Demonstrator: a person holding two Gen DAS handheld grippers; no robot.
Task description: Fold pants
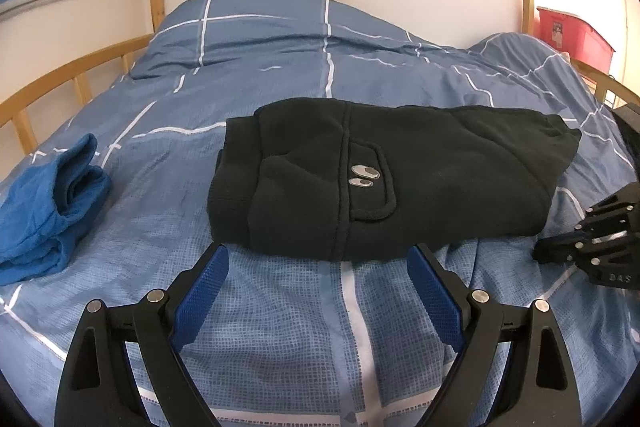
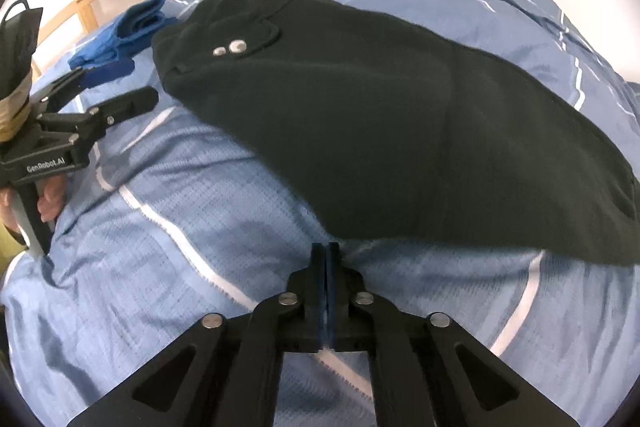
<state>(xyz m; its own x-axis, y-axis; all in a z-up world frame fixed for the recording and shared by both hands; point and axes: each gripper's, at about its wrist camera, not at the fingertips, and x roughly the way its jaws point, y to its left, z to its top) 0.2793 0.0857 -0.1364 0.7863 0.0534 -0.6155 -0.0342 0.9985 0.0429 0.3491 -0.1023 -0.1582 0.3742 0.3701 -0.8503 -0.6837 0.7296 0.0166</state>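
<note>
Black pants are seen folded into a compact bundle, laid mid-bed on the blue checked duvet. Left hand-held gripper is held spread wide just short of them, empty. Right hand-held gripper is pressed closed, gripping nothing. Blue cloth is left near the bed's left rail.

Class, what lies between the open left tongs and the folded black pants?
Only bare blue checked duvet separates the left tongs from the pants, seen in the left wrist view.
</note>
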